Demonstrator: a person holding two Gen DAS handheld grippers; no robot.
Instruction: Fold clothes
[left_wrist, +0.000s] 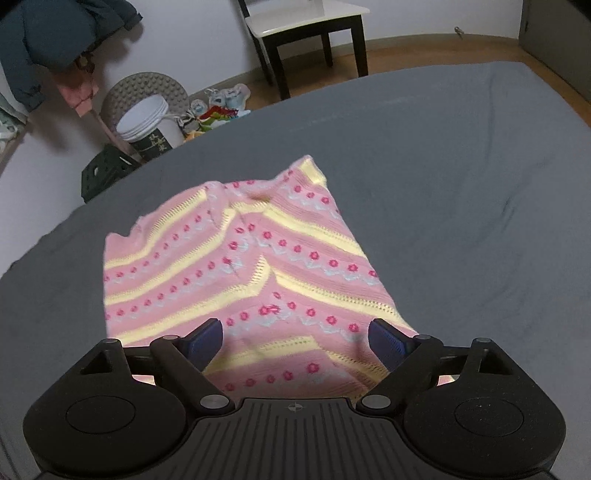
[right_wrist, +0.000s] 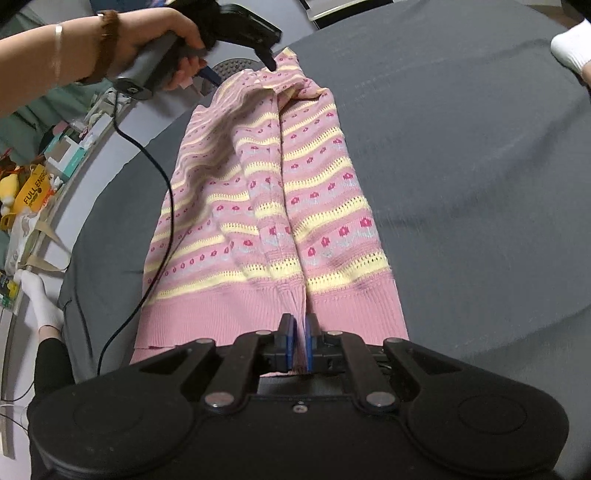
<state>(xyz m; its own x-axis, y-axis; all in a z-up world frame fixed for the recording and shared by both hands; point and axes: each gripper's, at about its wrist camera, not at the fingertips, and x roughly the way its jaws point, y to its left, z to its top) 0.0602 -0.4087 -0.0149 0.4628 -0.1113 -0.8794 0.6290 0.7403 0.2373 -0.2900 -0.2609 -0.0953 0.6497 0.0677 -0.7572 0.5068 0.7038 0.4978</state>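
Note:
A pink knitted sweater (left_wrist: 258, 266) with yellow stripes and red flowers lies on a grey bed sheet (left_wrist: 461, 166). My left gripper (left_wrist: 297, 338) is open, its blue pads spread above the sweater's near part. In the right wrist view the sweater (right_wrist: 280, 192) stretches lengthwise away from me. My right gripper (right_wrist: 300, 345) is shut on the ribbed pink hem (right_wrist: 258, 306), with fabric pinched between the blue pads. The left gripper (right_wrist: 240, 62) shows at the sweater's far end, held in a hand, open above the collar end.
A dark chair (left_wrist: 310, 33) stands beyond the bed. A white bucket (left_wrist: 147, 118), a stool, shoes and a dark crate sit on the floor at the left. A black cable (right_wrist: 162, 184) hangs across the sweater's left side. Socked feet (right_wrist: 40, 299) are by the bed.

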